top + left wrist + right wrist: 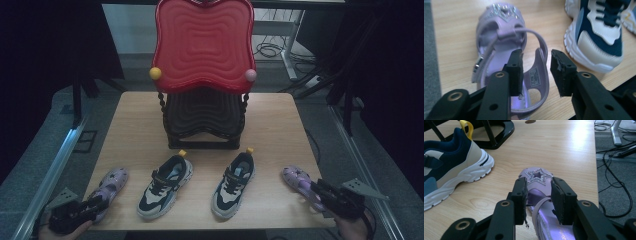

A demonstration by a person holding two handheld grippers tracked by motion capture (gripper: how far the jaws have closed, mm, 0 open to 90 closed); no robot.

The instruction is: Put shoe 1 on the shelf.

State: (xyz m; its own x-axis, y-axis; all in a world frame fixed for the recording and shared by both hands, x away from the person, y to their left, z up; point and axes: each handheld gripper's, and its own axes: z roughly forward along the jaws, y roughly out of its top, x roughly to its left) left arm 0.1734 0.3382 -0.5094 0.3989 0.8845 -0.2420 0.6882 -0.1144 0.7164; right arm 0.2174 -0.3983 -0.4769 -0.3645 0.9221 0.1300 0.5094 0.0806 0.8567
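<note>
Purple sandals (111, 185) (296, 178) lie at the surface's (140, 130) near corners. Left tool (536, 72) straddles the heel wall unclenched; right tool (538, 200) brackets the strap, grip uncertain. We judge the thin straps may slip or fold, tipping a sandal off the edge.

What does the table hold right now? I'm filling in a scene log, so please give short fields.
surface: wooden table
rack: red-topped shoe rack at the table's far side
middle pair: two navy and white sneakers, side by side
left edge: purple sandal, left gripper straddling its heel strap
right edge: second purple sandal, right gripper over it
grip: unclear for both
</note>
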